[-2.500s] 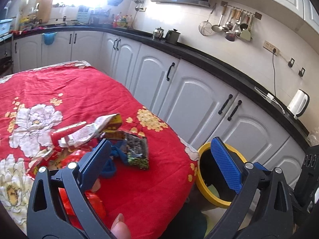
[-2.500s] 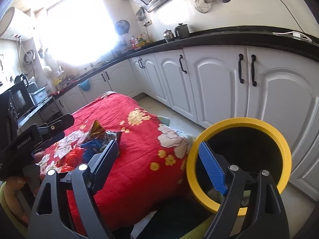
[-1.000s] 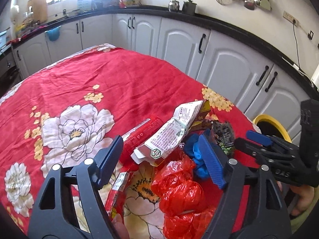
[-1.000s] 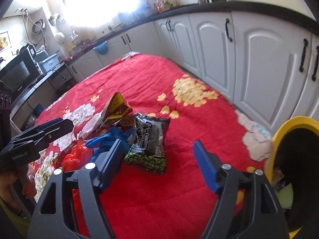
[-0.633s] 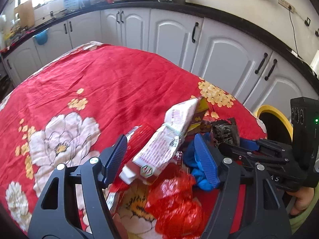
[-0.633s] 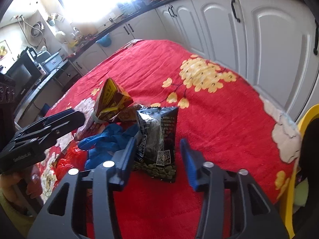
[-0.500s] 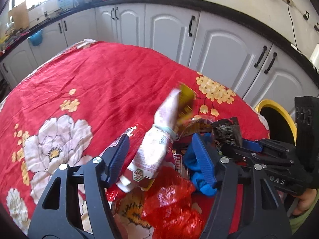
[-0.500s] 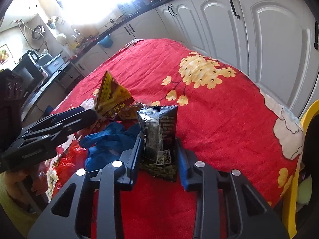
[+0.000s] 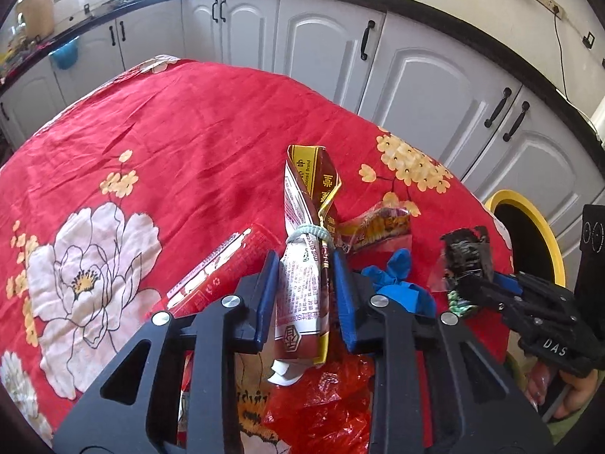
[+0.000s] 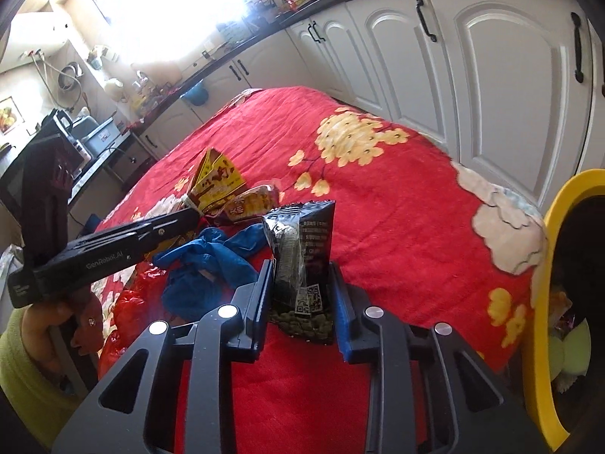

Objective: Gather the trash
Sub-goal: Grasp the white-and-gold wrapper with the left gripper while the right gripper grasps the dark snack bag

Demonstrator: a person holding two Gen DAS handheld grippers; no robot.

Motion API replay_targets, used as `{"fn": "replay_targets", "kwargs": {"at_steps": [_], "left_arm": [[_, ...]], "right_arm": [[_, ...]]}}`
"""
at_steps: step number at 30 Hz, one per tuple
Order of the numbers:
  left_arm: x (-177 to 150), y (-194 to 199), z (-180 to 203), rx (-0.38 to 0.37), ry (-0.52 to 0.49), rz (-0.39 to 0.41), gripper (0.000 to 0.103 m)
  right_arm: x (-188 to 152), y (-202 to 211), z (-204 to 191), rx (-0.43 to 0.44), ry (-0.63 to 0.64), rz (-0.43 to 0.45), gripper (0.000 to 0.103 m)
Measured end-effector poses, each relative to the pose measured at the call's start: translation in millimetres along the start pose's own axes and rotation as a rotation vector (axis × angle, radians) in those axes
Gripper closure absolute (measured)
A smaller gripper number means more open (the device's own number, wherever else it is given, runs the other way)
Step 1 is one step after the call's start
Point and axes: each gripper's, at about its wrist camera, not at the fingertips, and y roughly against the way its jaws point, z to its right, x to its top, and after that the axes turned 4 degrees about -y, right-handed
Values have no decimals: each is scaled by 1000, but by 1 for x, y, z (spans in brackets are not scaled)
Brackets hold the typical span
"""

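My left gripper [image 9: 304, 295] is closing, and its blue pads press both sides of a white, brown and yellow snack packet [image 9: 306, 196] tied with a band, which stands upright. The right gripper [image 10: 300, 291] is closing too, with its pads pressed on a black bag of green peas [image 10: 306, 234] that is raised on end over the red cloth. In the left wrist view the right gripper [image 9: 491, 283] holds that black bag [image 9: 467, 253] at the right. The right wrist view shows the left gripper [image 10: 189, 215] with the yellow packet [image 10: 215, 178].
On the table's red floral cloth [image 9: 189, 151] lie a blue glove [image 9: 397, 280], a crumpled red plastic bag [image 9: 325, 405], a long red wrapper [image 9: 211, 283] and an orange wrapper [image 9: 382, 223]. A yellow-rimmed bin [image 10: 548, 227] stands by the table's right edge, in front of white cabinets.
Both grippers came down over the pile and closed from wide open. The left one tipped the tied packet upright. The right one took the black bag and stood it on end.
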Motion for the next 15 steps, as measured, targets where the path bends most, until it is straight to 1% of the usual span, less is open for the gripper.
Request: {"fn": "replay_targets", "kwargs": {"at_steps": [5,15], "left_arm": [[-1,7,0,6,22,33,82],[1,46,4,4,58,154,82]], "right_arm": [[-2,10,4,5,-12,20,76],[-13,31,1,5,8,53,76]]}}
